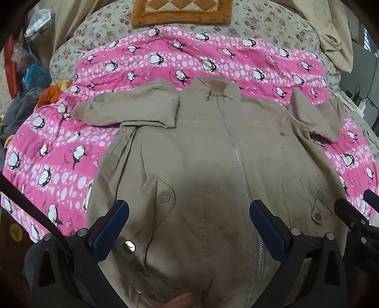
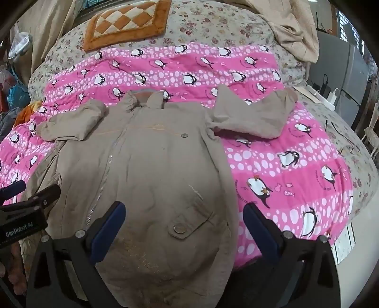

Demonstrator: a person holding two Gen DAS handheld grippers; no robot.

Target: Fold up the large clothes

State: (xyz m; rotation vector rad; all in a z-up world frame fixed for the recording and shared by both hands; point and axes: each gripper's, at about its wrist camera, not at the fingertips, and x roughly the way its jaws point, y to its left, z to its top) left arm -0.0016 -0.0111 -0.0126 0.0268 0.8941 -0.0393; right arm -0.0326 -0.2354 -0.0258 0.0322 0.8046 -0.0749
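a big bed with a flowery sheet [image 1: 272, 26] fills the room, and a pink blanket with penguins [image 1: 59, 151] is spread over it. on the pink blanket lies a large tan coat [image 1: 201, 151], flat with its front up and the zipper [image 1: 239, 161] closed down the middle. its collar [image 2: 144, 98] points to the far side of the bed. both sleeves are bent in near the shoulders. an orange and cream checked mat [image 2: 125, 21] sits far off on the flowery sheet. the left claw [image 1: 189, 219] is wide open above the bottom of the coat, holding nothing. the right claw [image 2: 184, 221] is wide open too, above a pocket flap with a round snap button [image 2: 179, 228].
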